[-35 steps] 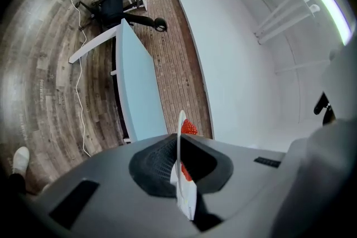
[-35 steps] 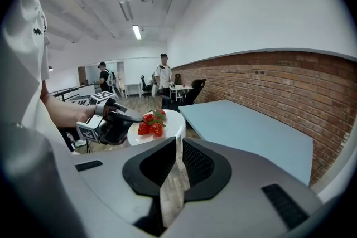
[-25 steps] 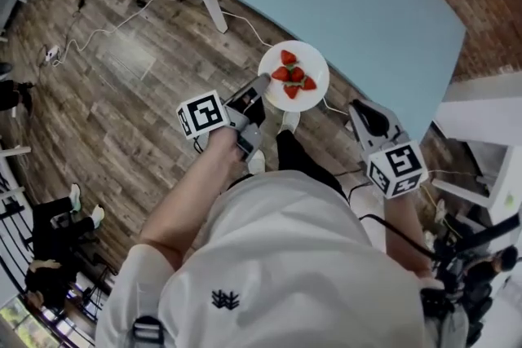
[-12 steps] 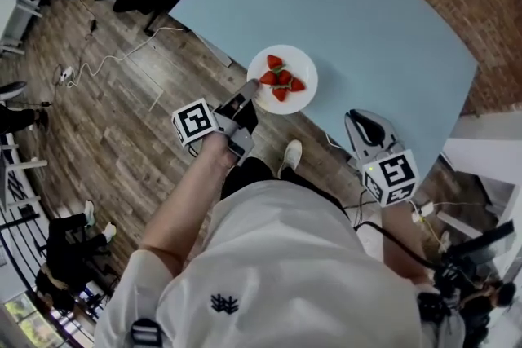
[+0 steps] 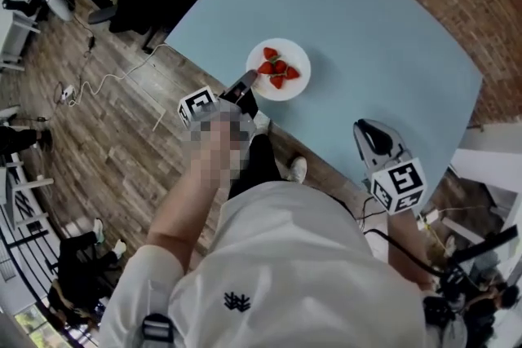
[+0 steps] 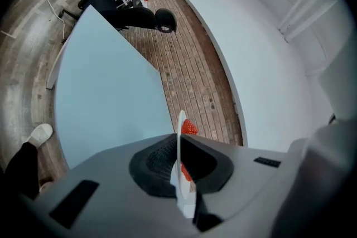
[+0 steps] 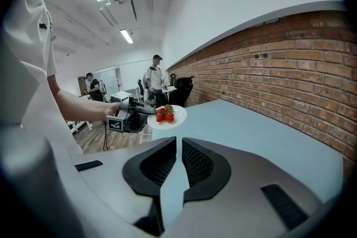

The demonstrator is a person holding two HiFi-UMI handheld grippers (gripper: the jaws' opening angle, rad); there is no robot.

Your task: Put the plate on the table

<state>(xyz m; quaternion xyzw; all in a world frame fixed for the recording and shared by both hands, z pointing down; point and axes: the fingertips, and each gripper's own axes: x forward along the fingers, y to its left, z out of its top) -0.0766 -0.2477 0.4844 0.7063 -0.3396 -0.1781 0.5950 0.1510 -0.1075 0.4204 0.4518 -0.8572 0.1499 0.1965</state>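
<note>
A white plate (image 5: 294, 85) with several strawberries (image 5: 277, 69) hangs level over the near edge of the light blue table (image 5: 367, 37). My left gripper (image 5: 247, 82) is shut on the plate's near rim. In the left gripper view the plate (image 6: 179, 139) shows edge-on between the jaws, with a strawberry (image 6: 189, 127) behind it. From the right gripper view I see the plate (image 7: 178, 115) and the left gripper (image 7: 134, 117) a little above the table (image 7: 262, 131). My right gripper (image 5: 371, 134) hovers at the table's near right edge, shut and holding nothing.
A red brick wall (image 7: 290, 75) runs along the table's far side. Cables (image 5: 98, 85) lie on the wooden floor to the left. People (image 7: 153, 78) and office chairs (image 6: 139, 17) are farther off. My shoe (image 5: 298, 169) is by the table's edge.
The plate has moved with my left gripper from over the floor to over the table's near edge. The table has come closer, and the right gripper now reaches its edge.
</note>
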